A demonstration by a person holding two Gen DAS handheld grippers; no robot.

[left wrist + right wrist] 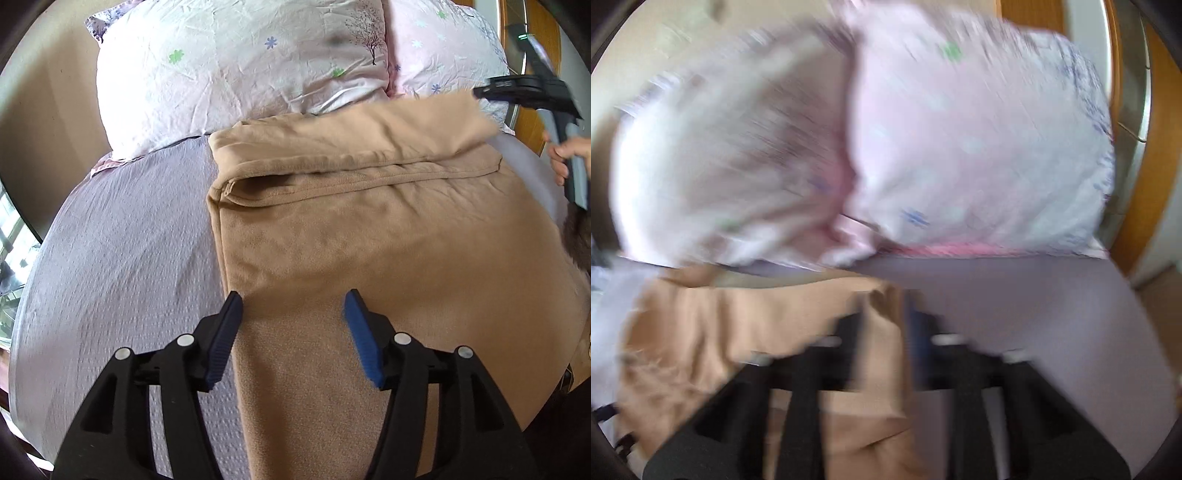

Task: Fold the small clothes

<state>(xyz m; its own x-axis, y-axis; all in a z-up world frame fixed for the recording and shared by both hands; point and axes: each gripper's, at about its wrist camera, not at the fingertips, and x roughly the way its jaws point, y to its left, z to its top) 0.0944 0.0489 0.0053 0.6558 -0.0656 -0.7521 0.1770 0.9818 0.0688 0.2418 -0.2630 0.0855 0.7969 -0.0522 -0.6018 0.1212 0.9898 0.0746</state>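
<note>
At the center of the left wrist view, the tan garment [369,221] lies on the bed [122,240]. Your left gripper [293,301] has its jaws apart above the cloth's near left edge. Your right gripper [886,325], blurred, has its jaws clamped on a tan fold, with the pillows [960,147] behind.

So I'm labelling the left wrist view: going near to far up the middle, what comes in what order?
left gripper → tan garment → its folded-over top edge → floral pillows
</note>
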